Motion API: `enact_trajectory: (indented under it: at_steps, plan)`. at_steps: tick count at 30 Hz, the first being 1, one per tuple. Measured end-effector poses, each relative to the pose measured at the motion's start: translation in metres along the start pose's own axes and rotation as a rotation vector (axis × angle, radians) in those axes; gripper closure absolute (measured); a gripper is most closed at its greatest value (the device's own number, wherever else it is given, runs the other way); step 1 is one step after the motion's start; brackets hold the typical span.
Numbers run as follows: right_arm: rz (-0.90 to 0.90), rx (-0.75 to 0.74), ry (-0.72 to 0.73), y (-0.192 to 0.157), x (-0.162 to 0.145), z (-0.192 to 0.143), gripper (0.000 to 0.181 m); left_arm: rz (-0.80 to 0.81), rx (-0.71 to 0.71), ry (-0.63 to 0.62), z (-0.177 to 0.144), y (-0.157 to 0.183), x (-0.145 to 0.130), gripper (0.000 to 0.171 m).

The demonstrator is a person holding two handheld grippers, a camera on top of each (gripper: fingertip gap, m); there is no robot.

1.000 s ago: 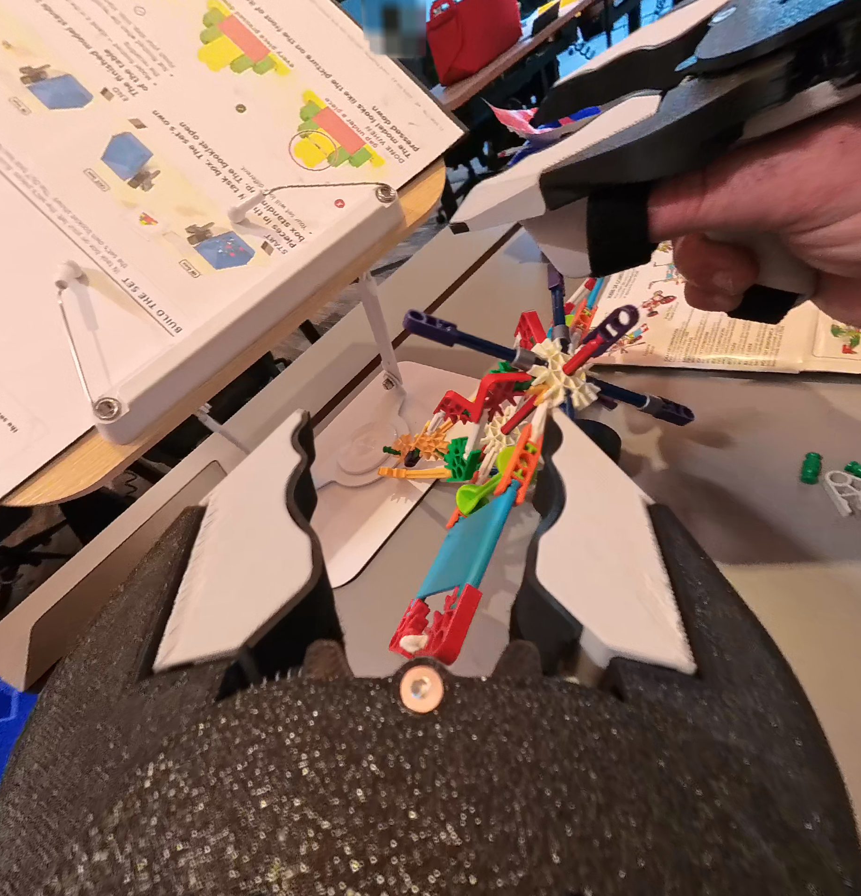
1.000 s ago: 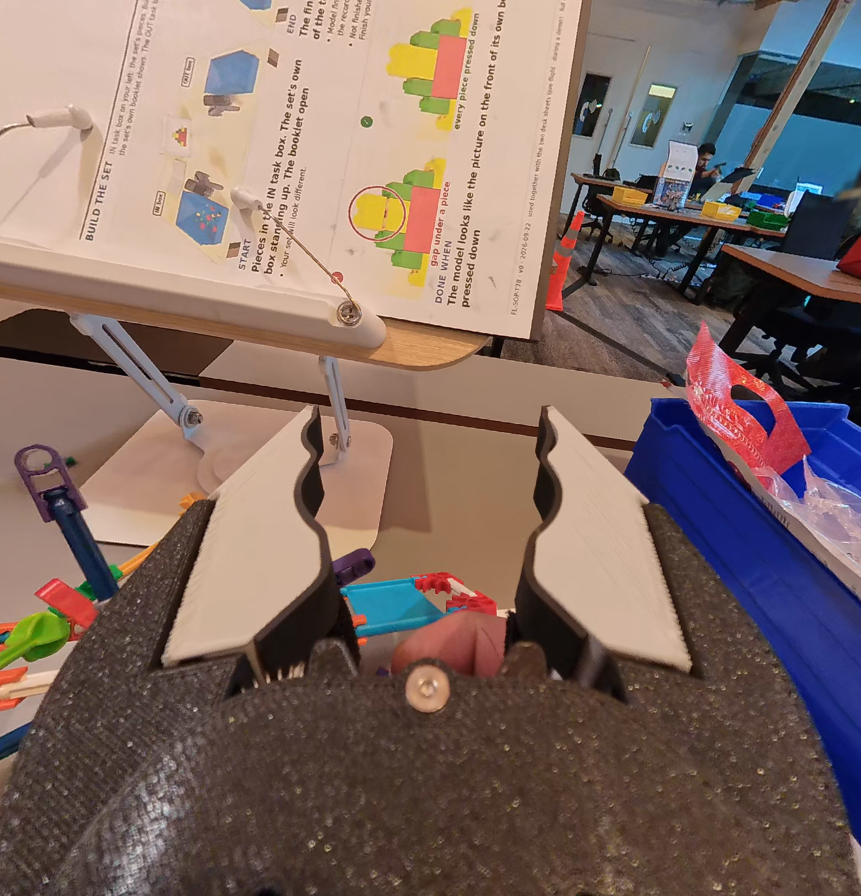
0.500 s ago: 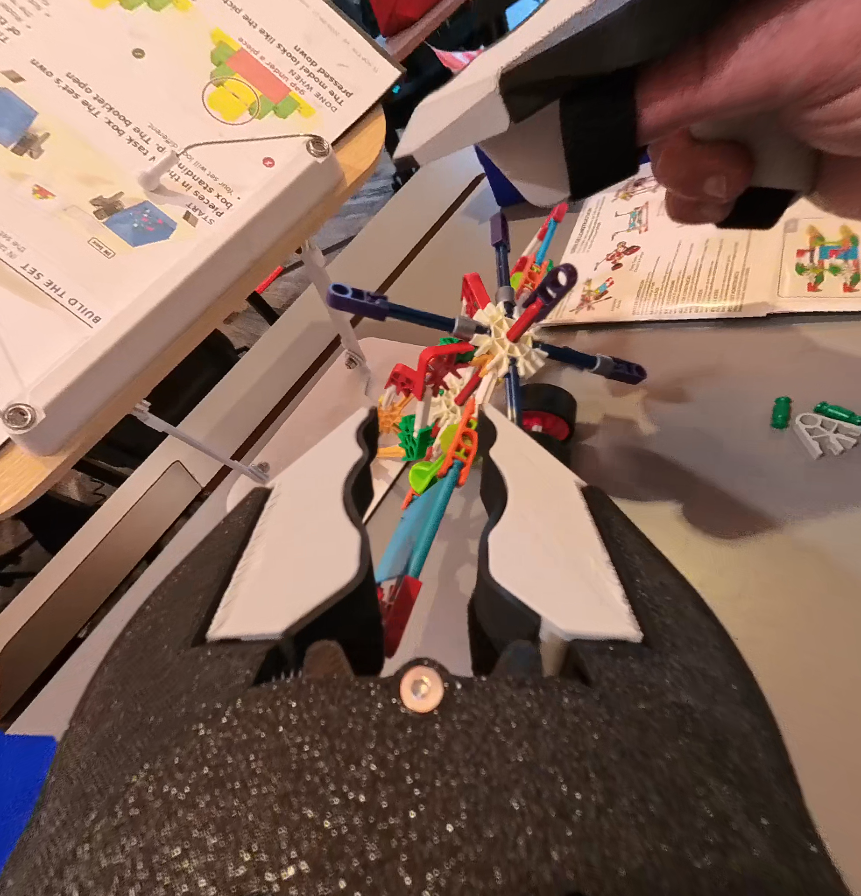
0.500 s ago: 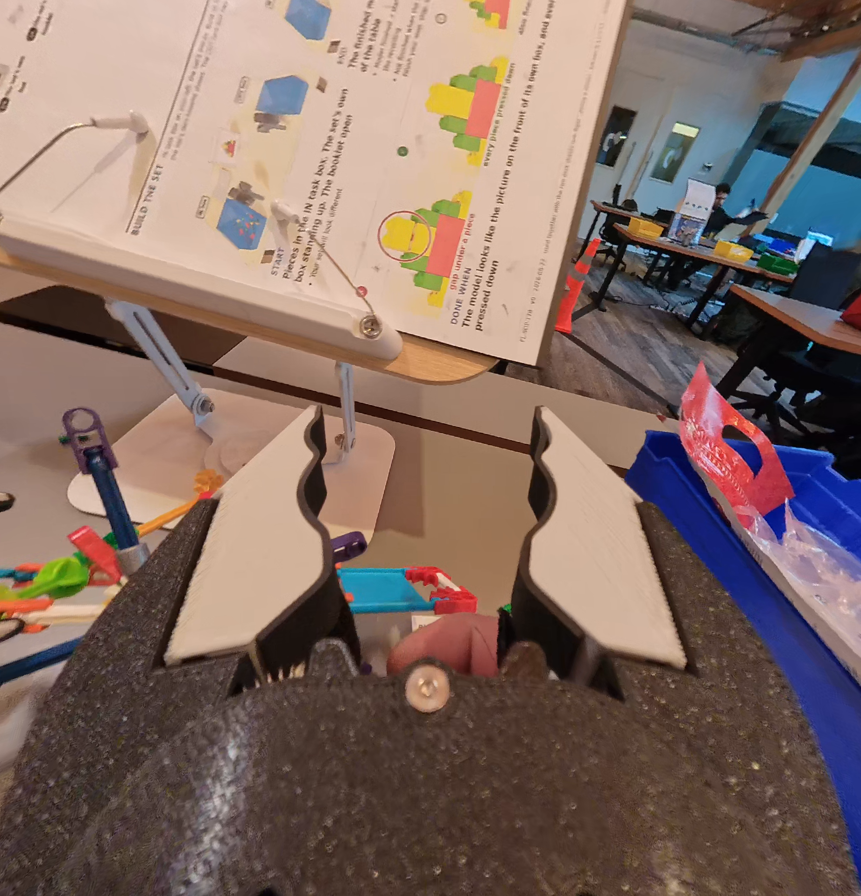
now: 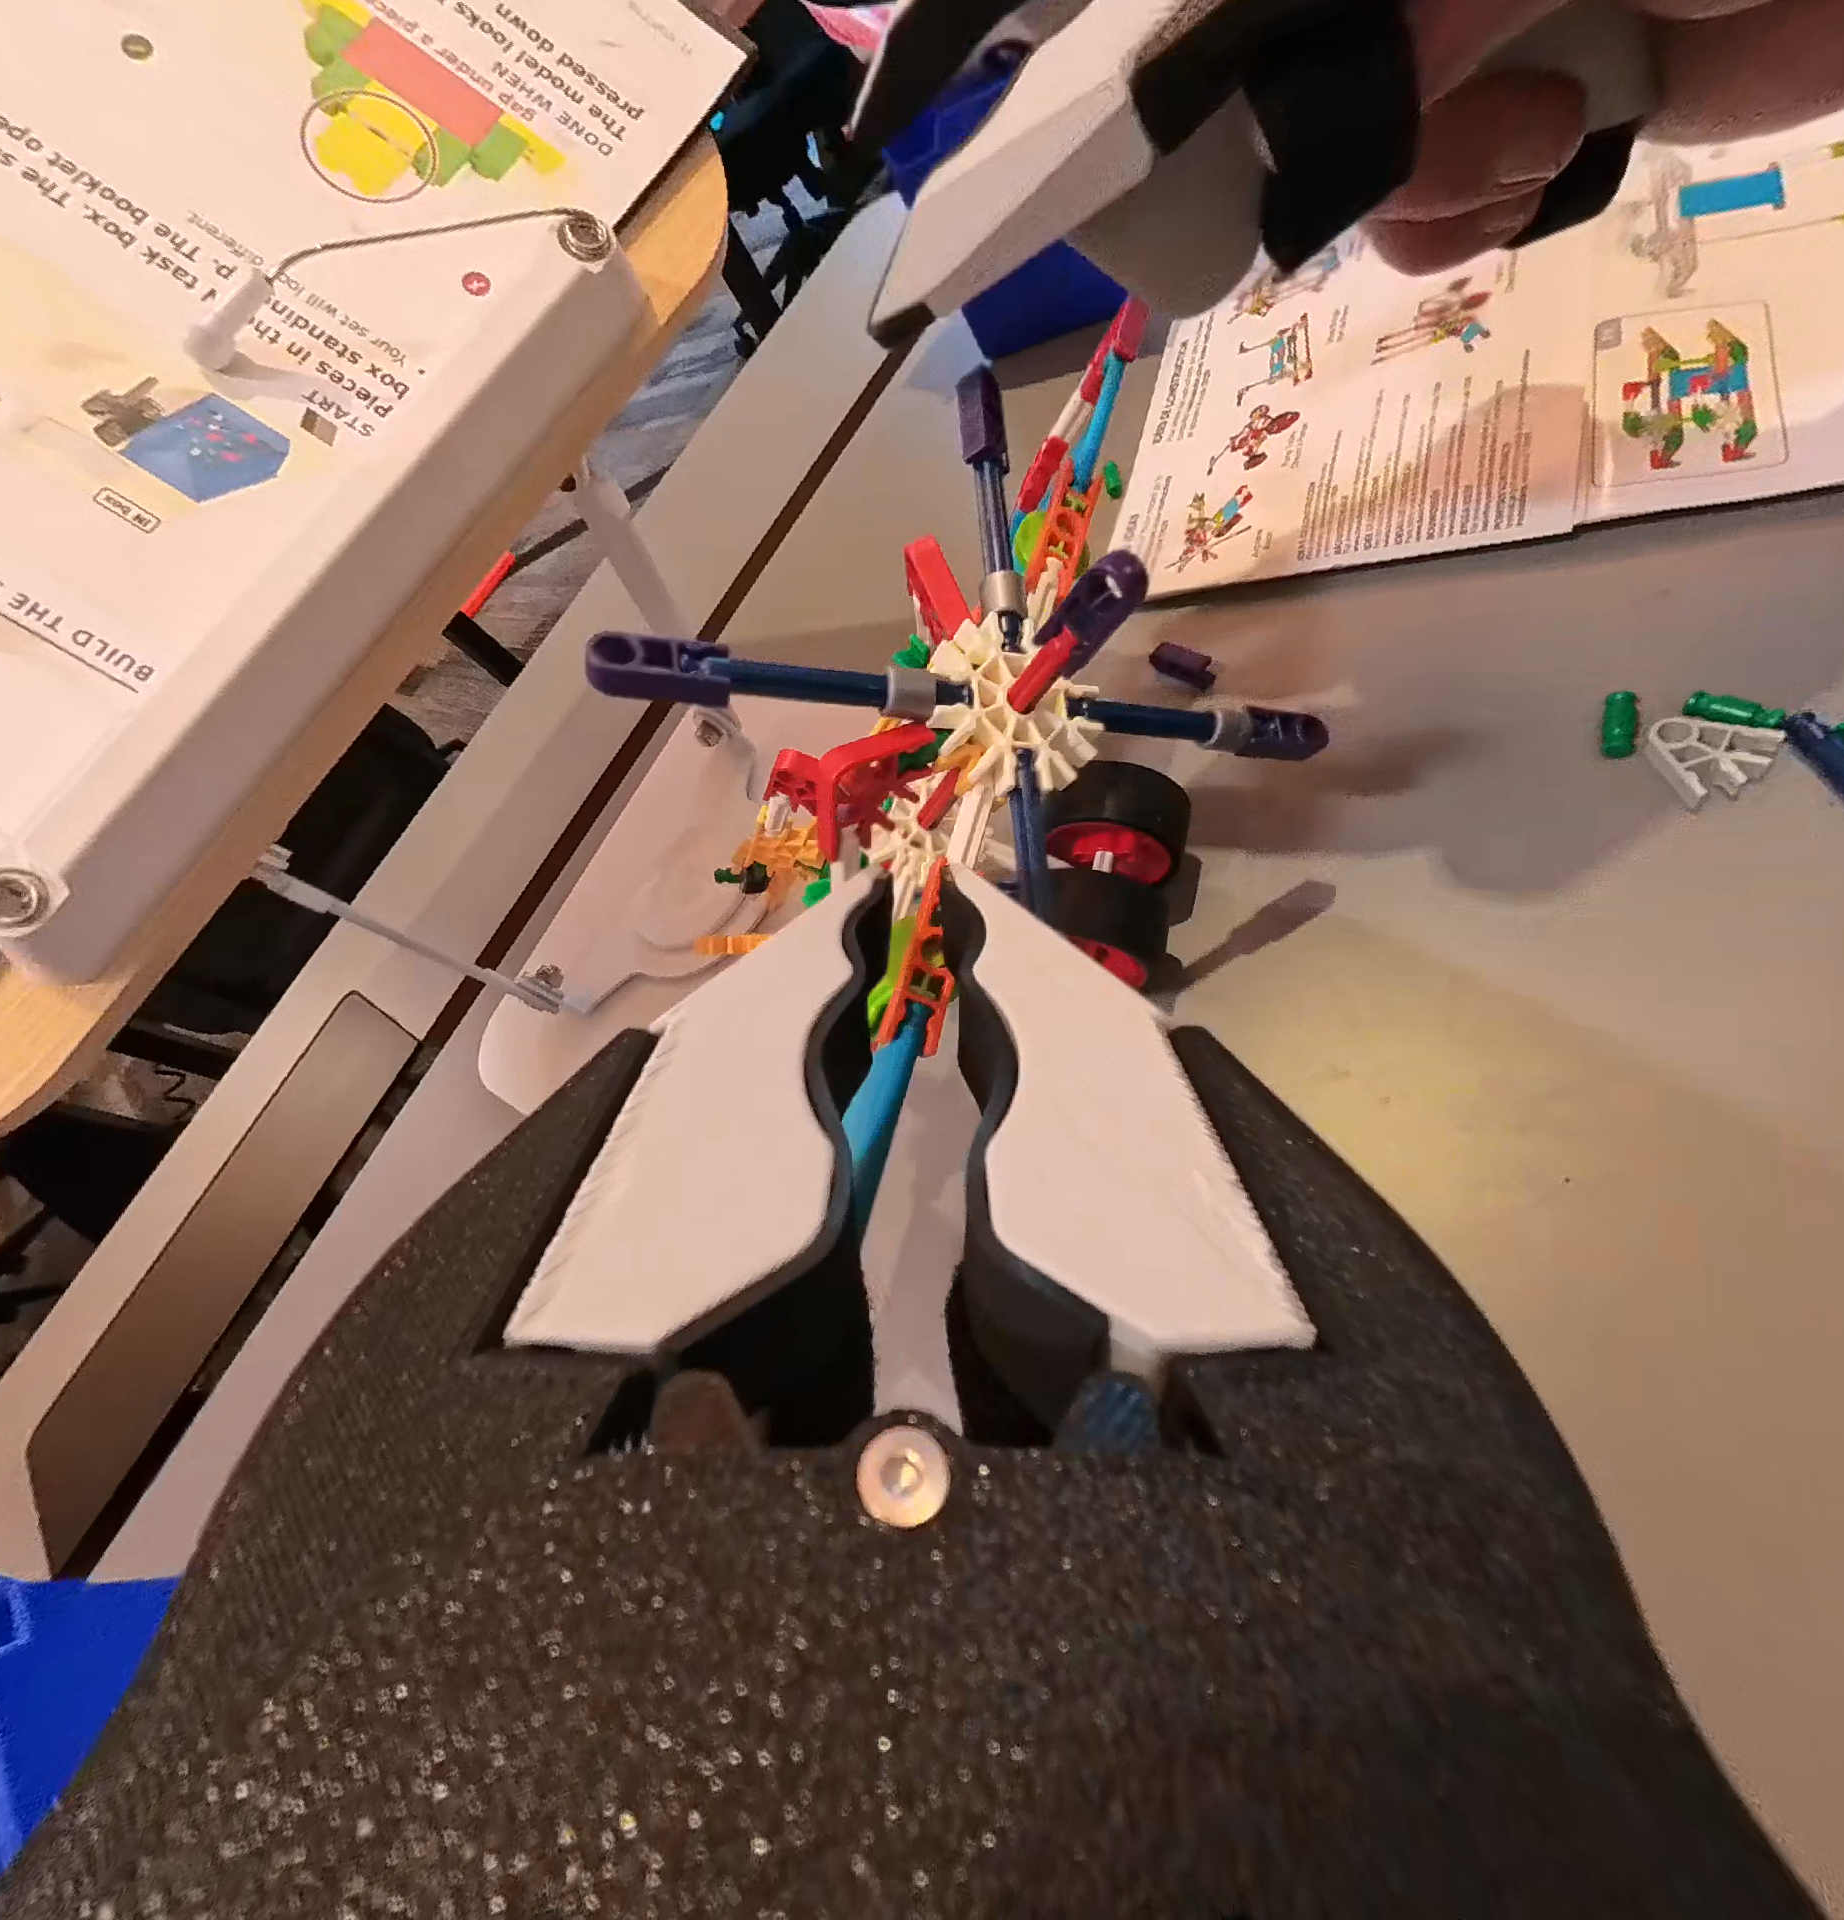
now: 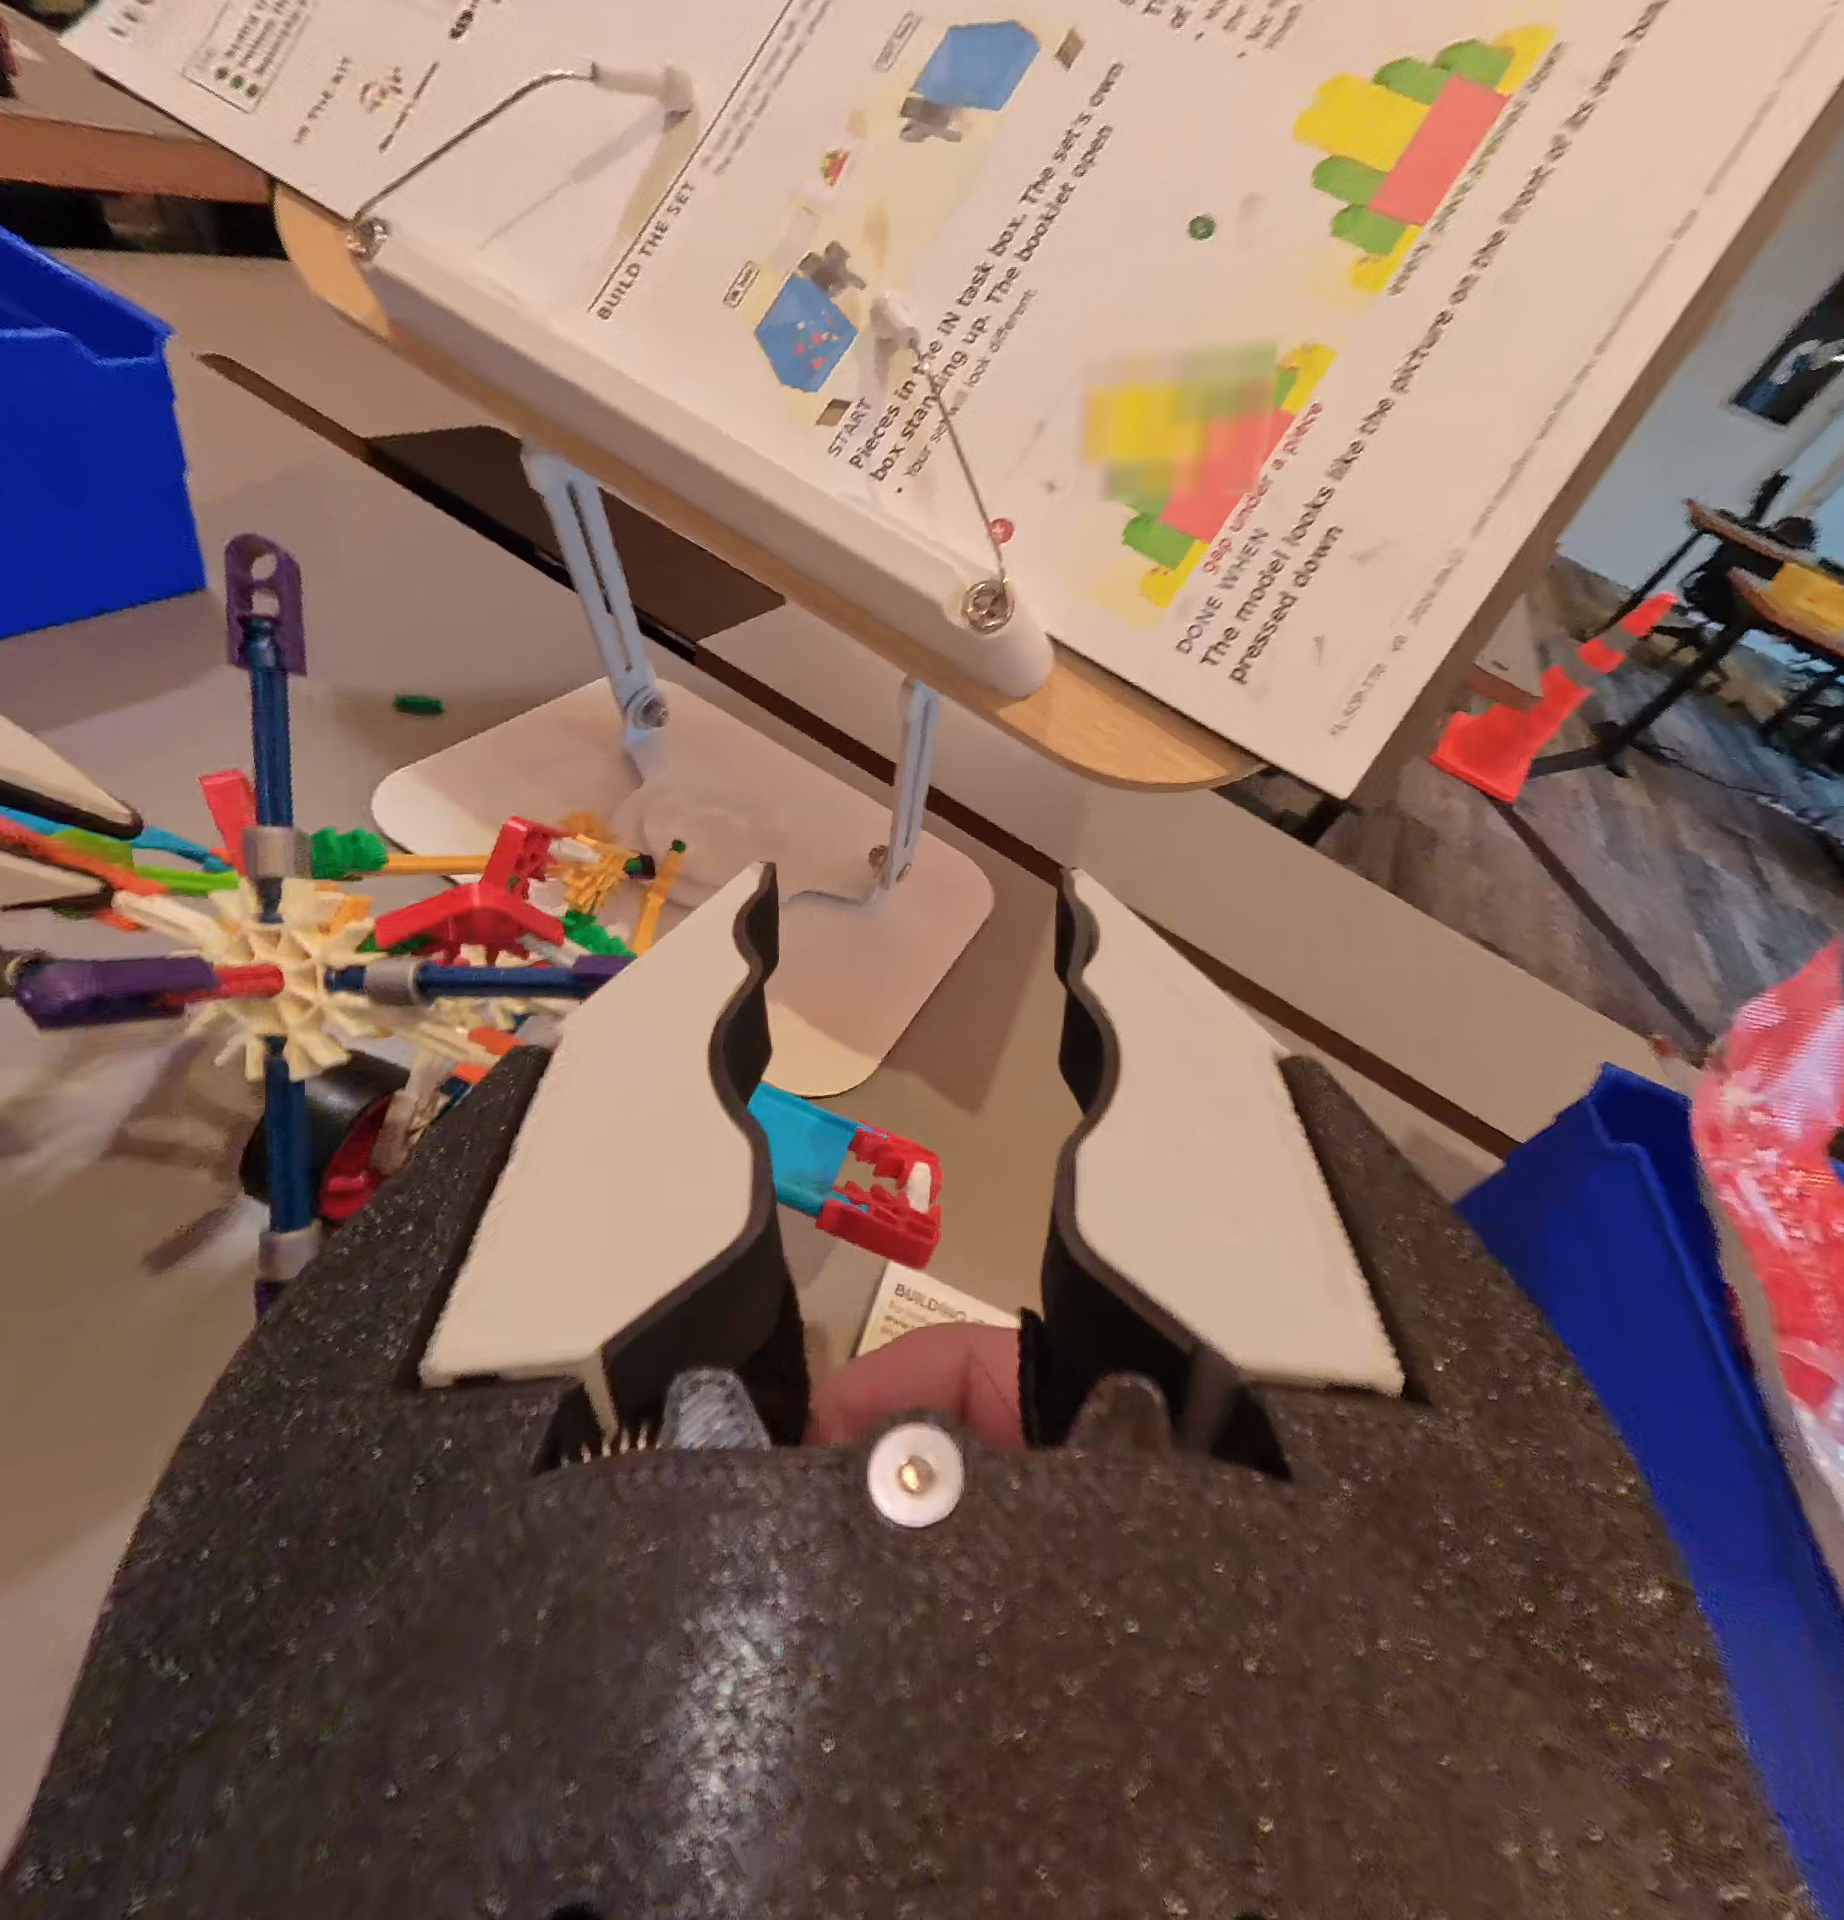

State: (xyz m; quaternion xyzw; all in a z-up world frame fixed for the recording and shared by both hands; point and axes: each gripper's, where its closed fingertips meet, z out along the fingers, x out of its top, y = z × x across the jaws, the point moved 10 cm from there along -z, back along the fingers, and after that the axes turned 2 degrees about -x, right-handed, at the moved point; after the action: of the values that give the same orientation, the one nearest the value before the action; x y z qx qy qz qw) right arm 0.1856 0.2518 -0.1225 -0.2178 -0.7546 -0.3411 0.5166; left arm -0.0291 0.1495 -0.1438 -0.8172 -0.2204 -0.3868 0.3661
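Note:
A colourful rod-and-connector toy model (image 5: 1001, 717) stands on the grey table, with a white snowflake hub, blue rods with purple ends and black-and-red wheels (image 5: 1115, 842). My left gripper (image 5: 923, 888) is shut on the model's orange and light blue bar (image 5: 902, 1029). My right gripper (image 6: 913, 894) is open and empty, above and to the right of the model (image 6: 284, 977), over its blue and red end piece (image 6: 856, 1174). The right gripper also shows at the top of the left wrist view (image 5: 1053, 166), held by a hand.
A white document stand (image 6: 689, 416) with an instruction sheet leans over the table's far side. An open booklet (image 5: 1520, 395) lies at the back right. Loose green, grey and purple pieces (image 5: 1707, 738) lie on the table. Blue bins (image 6: 1676, 1351) sit at right and left (image 6: 56, 468).
My left gripper has closed from open onto the model's bar. My right gripper has swung left and tilted, so that more of the model shows.

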Motion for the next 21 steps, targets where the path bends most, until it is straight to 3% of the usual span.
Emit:
enact_trajectory:
  at_steps: [3, 14, 21]
  plan:
    - [0.03, 0.08, -0.021, -0.003, -0.01, 0.001, 0.14, 0.003, -0.004, -0.015, -0.004, -0.003, -0.003, 0.163]
    - [-0.128, 0.027, -0.08, -0.023, -0.018, 0.003, 0.141, -0.094, 0.125, -0.021, -0.03, -0.036, -0.025, 0.166]
    - [-0.173, 0.012, -0.066, -0.027, -0.017, 0.001, 0.142, -0.128, 0.181, -0.008, -0.039, -0.041, -0.026, 0.137]
